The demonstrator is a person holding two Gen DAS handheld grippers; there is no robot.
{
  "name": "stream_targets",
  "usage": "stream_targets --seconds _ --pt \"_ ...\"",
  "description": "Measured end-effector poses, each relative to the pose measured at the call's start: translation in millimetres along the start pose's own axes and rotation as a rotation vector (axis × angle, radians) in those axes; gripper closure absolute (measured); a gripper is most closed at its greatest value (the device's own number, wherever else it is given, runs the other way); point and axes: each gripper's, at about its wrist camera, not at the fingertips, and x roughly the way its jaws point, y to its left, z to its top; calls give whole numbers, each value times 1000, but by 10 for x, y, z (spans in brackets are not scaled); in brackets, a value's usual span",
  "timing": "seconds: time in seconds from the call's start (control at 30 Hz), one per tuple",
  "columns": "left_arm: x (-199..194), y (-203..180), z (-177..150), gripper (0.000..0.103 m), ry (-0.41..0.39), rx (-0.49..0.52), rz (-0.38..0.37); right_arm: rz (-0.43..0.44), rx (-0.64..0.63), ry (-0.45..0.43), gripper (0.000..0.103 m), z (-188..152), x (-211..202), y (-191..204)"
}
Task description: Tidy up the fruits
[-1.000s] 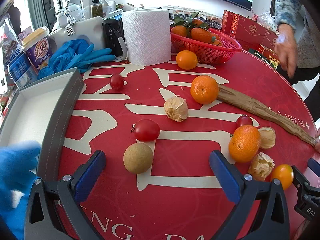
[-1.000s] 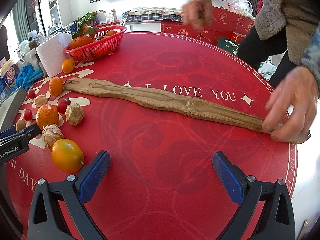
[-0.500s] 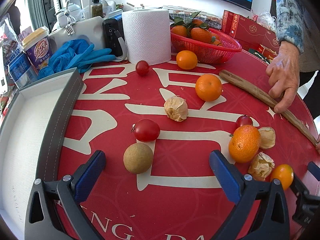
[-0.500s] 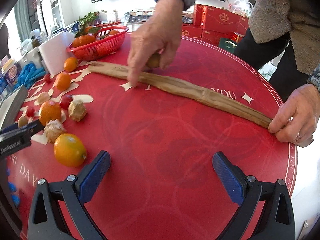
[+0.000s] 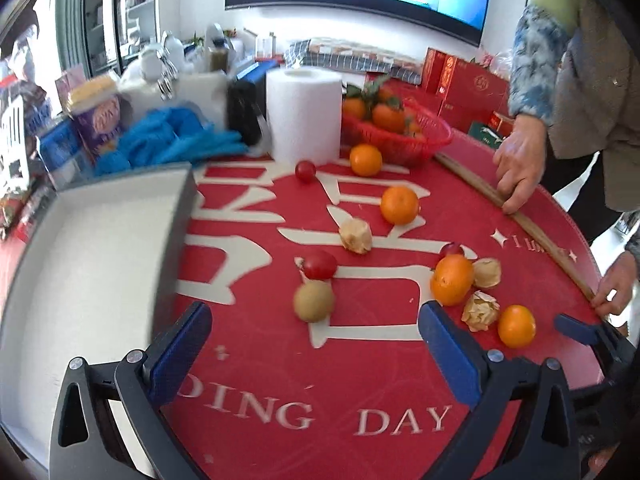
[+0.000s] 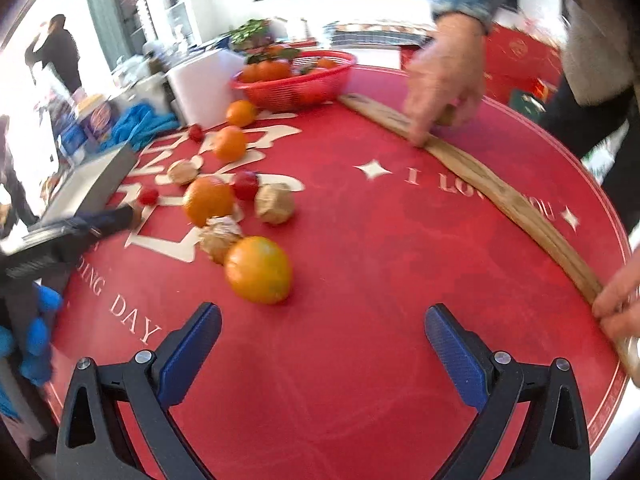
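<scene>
Loose fruit lies on the round red table (image 5: pixel 360 360): several oranges, one nearest (image 5: pixel 516 326) (image 6: pixel 258 270), red tomatoes (image 5: pixel 319 265), a brown round fruit (image 5: pixel 314 301) and papery husk fruits (image 5: pixel 355 235). A white tray with a grey rim (image 5: pixel 80 248) stands at the left. My left gripper (image 5: pixel 316 344) is open and empty, just short of the brown fruit. My right gripper (image 6: pixel 322 344) is open and empty over bare red cloth, right of the nearest orange. Its fingertip (image 5: pixel 576 326) shows in the left wrist view.
A red basket of oranges (image 5: pixel 394 132) (image 6: pixel 296 76), a paper towel roll (image 5: pixel 304 114) and blue gloves (image 5: pixel 172 140) stand at the back. Another person's hands (image 5: pixel 518 168) (image 6: pixel 444 84) hold a long wooden stick (image 6: pixel 480 184) along the table's right edge.
Both grippers have drawn back and risen, so more of the table shows. The person has moved the wooden stick away from the fruit toward the right edge.
</scene>
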Motion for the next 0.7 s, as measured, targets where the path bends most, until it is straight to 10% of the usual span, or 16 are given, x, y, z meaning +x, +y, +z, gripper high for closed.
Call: stream_targets --seconds 0.27,0.43,0.7 --pt "144 -127 25 4 43 92 39 3 -76 39 3 165 238 217" --pt "442 -241 47 40 114 106 46 -48 -90 6 68 174 169 198" --pt "542 -191 31 75 94 80 31 95 22 -7 68 28 5 -62"
